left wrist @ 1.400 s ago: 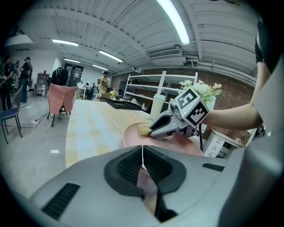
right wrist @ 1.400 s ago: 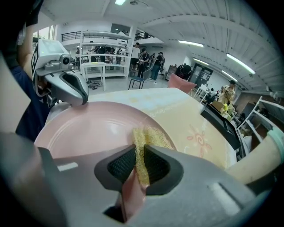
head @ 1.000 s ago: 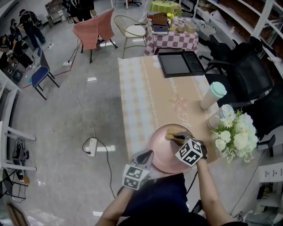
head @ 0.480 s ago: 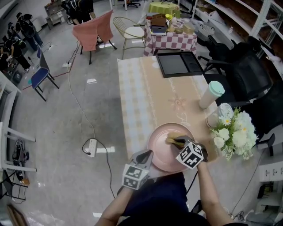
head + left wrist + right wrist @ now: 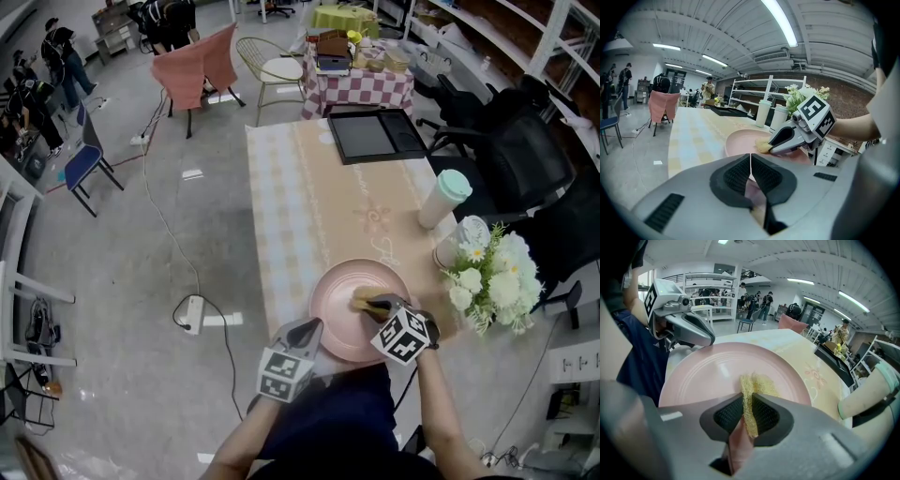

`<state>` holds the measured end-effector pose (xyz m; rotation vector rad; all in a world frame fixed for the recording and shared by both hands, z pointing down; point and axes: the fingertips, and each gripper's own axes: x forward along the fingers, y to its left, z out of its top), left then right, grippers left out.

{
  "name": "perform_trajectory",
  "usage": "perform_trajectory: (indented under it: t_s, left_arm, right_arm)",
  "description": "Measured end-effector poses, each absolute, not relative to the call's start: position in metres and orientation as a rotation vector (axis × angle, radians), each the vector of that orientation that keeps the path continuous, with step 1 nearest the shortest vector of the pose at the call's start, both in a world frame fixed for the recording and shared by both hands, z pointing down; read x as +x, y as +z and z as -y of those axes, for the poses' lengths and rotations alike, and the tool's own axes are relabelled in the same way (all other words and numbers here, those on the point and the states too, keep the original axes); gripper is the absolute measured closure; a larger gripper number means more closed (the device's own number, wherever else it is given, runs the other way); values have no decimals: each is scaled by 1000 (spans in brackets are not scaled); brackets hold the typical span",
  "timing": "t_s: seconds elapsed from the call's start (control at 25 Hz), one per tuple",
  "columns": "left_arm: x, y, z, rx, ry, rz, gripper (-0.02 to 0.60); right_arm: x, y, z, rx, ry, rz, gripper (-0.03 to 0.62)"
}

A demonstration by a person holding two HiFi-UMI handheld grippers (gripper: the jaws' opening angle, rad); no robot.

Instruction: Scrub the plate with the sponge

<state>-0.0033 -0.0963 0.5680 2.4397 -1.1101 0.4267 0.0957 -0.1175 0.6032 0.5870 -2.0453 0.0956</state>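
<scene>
A pink plate lies at the near end of the table, also seen in the left gripper view and the right gripper view. My left gripper is shut on the plate's near-left rim. My right gripper is shut on a yellow sponge and presses it onto the plate's right half. The sponge sticks out between the right gripper's jaws. From the left gripper view the sponge touches the plate under the right gripper. The left gripper shows across the plate.
A white bouquet stands right of the plate, with a glass and a cup with a green lid behind it. A black tray lies at the table's far end. The table's left edge borders open floor.
The right gripper has dragged the sponge a little from the plate's far part toward its middle. The left gripper has kept its hold on the rim.
</scene>
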Motion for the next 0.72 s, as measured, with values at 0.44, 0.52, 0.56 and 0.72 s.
perform_trajectory:
  t_s: [0.44,0.52,0.56,0.72]
  left_arm:
    - [1,568,93,2452,438,1099,569]
    - [1,569,92,2453,441,1098,569]
    - [1,569,92,2454,444,1097,569]
    - [3,570,91,2457,451,1089,569]
  right_arm:
    - [100,603,99,598,148,2066,539]
    - [101,603,95,591,145,2063,539]
    - [101,604,94,587,142,2060,539]
    - [101,604,90,564,160,2042,539]
